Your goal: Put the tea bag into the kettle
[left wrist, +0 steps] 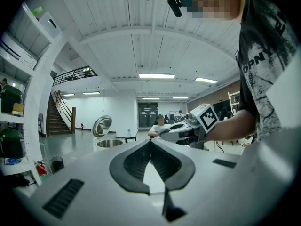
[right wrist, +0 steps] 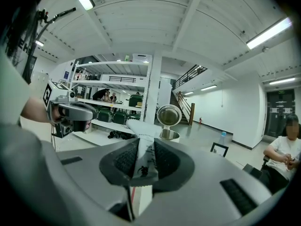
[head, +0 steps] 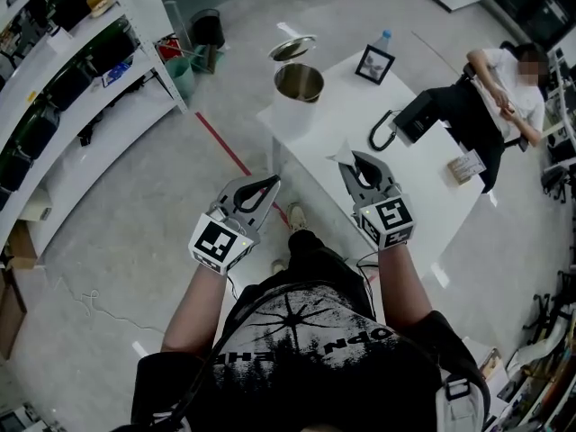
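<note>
A steel kettle (head: 299,82) stands at the far corner of the white table (head: 423,201), its round lid (head: 292,48) tipped up and open. My right gripper (head: 356,159) is over the table, shut on a white paper tea bag (head: 343,156). In the right gripper view the tea bag (right wrist: 143,149) stands upright between the pads, with the kettle (right wrist: 168,134) straight ahead and some way off. My left gripper (head: 273,184) hovers beside the table's left edge, jaws shut on nothing. The left gripper view shows the closed tips (left wrist: 150,142) and the kettle (left wrist: 109,143) beyond.
On the table are a framed picture (head: 374,63), a water bottle (head: 384,37), a black device with a looped handle (head: 414,120) and a small card (head: 466,165). A person (head: 495,97) sits at its far right. White shelving (head: 54,79) lines the left wall.
</note>
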Demonstrator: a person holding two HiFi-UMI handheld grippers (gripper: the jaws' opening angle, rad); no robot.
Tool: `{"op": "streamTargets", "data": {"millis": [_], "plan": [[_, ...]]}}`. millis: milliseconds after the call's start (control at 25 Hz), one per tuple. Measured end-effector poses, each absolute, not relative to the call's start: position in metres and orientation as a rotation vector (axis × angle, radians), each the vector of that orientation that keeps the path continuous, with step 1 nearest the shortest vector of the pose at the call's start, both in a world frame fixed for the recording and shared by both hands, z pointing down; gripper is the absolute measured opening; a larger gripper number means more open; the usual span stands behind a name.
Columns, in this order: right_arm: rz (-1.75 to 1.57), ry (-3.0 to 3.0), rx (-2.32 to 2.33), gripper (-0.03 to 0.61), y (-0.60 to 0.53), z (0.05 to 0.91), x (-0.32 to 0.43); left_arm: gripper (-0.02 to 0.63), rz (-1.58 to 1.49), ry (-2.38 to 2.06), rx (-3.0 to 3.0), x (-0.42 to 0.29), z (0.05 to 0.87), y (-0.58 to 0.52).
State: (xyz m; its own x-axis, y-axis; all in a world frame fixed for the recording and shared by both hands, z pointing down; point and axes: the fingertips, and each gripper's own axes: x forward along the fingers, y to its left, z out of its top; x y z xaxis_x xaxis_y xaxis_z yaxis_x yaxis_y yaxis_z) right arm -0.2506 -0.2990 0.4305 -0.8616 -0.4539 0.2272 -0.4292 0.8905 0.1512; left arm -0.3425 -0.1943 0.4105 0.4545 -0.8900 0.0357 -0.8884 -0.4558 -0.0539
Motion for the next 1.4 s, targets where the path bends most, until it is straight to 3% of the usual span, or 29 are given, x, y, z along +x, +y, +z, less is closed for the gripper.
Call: {"op": "streamTargets", "data": {"millis": [1400], "plan": [[-0.235, -2.679, 0.286, 0.068, -0.479, 0.455, -0.419, 0.012, -0.089, 1.788, -2.631, -0.446, 0.425, -0.373]]}}
